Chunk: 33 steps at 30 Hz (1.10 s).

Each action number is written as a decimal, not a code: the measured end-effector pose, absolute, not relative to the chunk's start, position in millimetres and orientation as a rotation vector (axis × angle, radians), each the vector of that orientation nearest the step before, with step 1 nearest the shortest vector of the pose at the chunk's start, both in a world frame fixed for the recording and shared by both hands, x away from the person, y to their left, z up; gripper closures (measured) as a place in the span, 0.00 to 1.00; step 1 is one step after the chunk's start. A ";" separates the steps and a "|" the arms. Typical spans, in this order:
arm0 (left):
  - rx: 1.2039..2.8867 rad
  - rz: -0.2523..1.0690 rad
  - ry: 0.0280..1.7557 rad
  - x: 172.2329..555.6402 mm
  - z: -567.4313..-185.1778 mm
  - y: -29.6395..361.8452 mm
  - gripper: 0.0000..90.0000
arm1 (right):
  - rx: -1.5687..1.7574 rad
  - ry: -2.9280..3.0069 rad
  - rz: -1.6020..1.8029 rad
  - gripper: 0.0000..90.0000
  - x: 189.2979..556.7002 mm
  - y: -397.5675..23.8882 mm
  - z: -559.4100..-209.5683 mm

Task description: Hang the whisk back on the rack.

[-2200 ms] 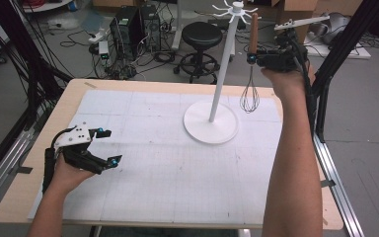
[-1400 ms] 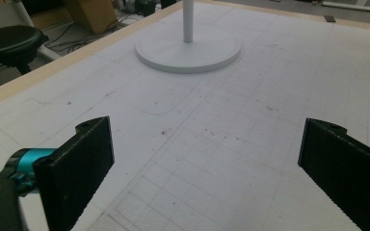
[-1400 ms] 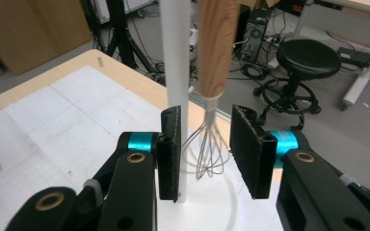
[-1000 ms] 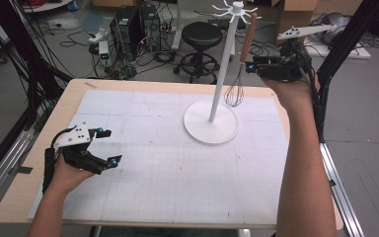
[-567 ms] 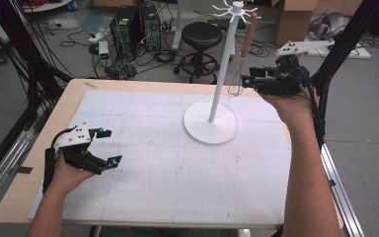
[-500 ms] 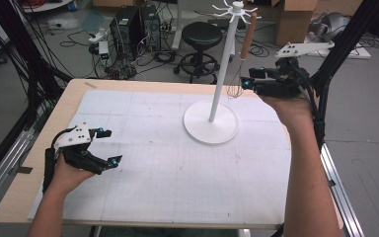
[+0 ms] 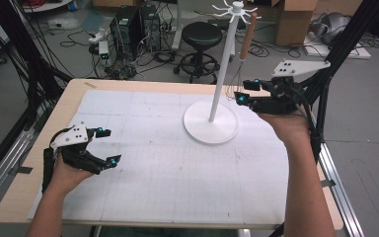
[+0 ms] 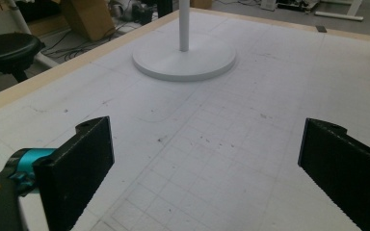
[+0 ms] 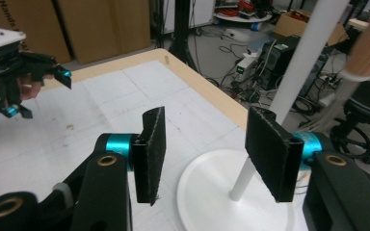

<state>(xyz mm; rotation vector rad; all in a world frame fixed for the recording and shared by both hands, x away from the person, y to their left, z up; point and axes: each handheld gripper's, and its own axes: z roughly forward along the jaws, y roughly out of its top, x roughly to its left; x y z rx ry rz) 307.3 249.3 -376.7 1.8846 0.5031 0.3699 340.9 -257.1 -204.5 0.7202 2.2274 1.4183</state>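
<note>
The whisk (image 7: 242,54) hangs by its wooden handle from a hook at the top of the white stand (image 7: 211,121), in the upper middle of the high view, its wires dangling beside the pole. The right tongs (image 7: 243,92) sit just right of the wires, at mid-right of the frame. Their jaws have just been opening and now stand apart with nothing between them; in the right gripper view the gap shows the stand's base and the pole, with the blurred handle at the upper right edge. So the step in hand looks like letting go and backing off.

To do it well, I would draw the right tongs straight back toward the right edge of the frame, keeping them level and the jaws apart, so neither pad catches the wires and sets the whisk swinging or lifts it off the hook. Whether a pad brushes the wires I cannot tell. Move slowly until clear of the pole, then lower toward the bench (image 7: 177,168); a knock on the pole could rock the stand.

The left tongs (image 7: 106,146) rest at the lower left, spread wide and empty over the bench, and can remain there.
</note>
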 end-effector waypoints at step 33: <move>1.904 0.362 0.501 307.6 -379.0 245.2 0.07 | 0.773 2.214 1.526 0.39 308.0 -274.1 -295.4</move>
